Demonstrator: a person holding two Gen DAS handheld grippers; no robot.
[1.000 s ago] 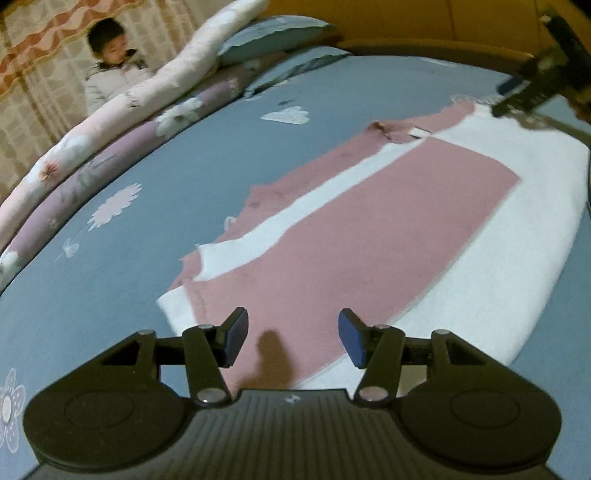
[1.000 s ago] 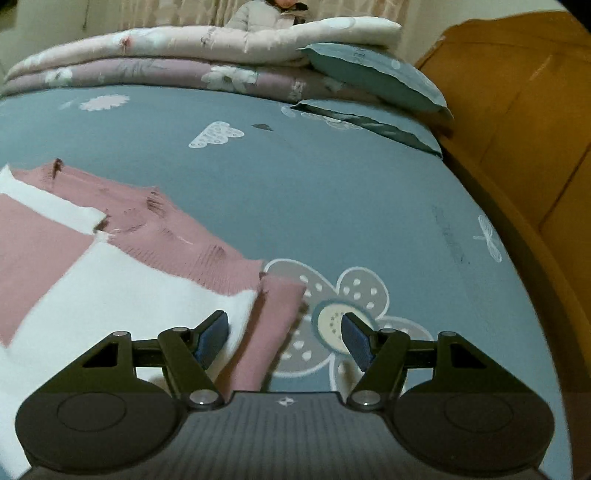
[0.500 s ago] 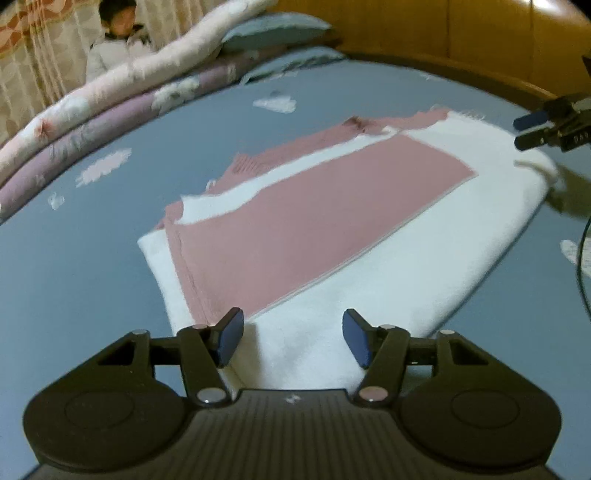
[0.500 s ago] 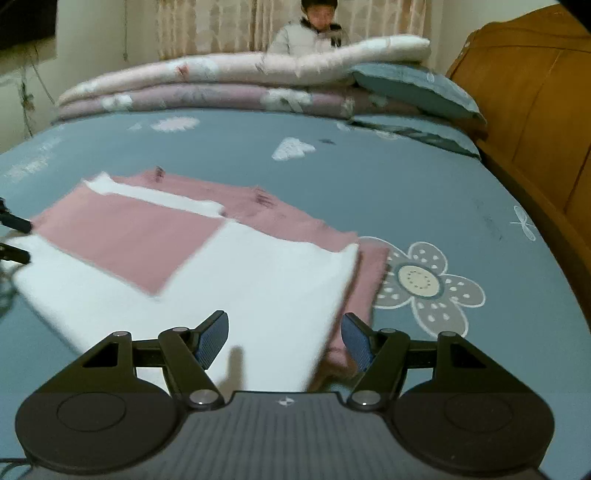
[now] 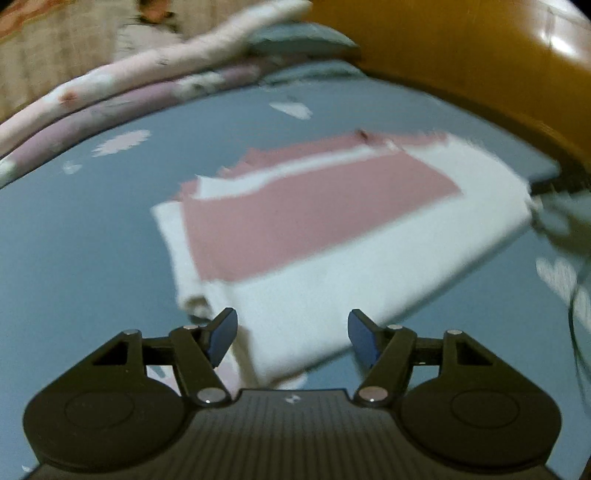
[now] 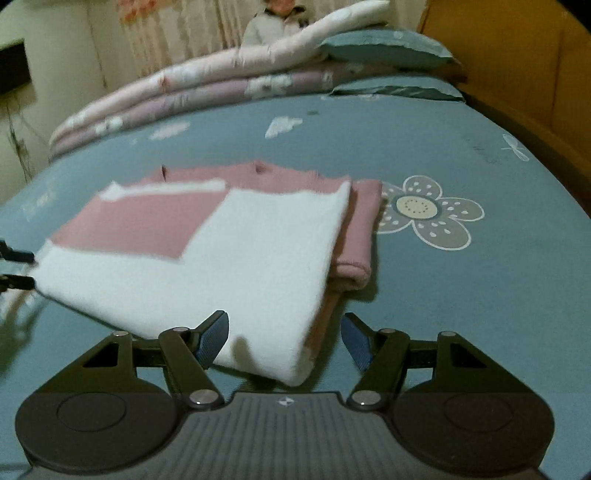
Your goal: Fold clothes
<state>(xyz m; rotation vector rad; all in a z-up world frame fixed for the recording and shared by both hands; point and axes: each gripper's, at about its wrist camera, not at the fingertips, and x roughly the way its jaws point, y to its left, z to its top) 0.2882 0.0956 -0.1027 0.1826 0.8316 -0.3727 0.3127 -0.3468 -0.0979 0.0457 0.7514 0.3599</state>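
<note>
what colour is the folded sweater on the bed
Pink and white blocks; the sweater shows best in the right wrist view.

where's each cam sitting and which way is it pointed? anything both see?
Left wrist: on the left gripper, low at one end of the folded sweater, facing the headboard; jaws open.
Right wrist: on the right gripper, low at the sweater's opposite end, facing the rolled quilts; jaws open, left gripper's tips at frame left.
Shared: sweater, blue bedsheet, quilts, a seated person.

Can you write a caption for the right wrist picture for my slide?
Open right gripper above the folded pink and white sweater on the blue flowered bedsheet.
</note>
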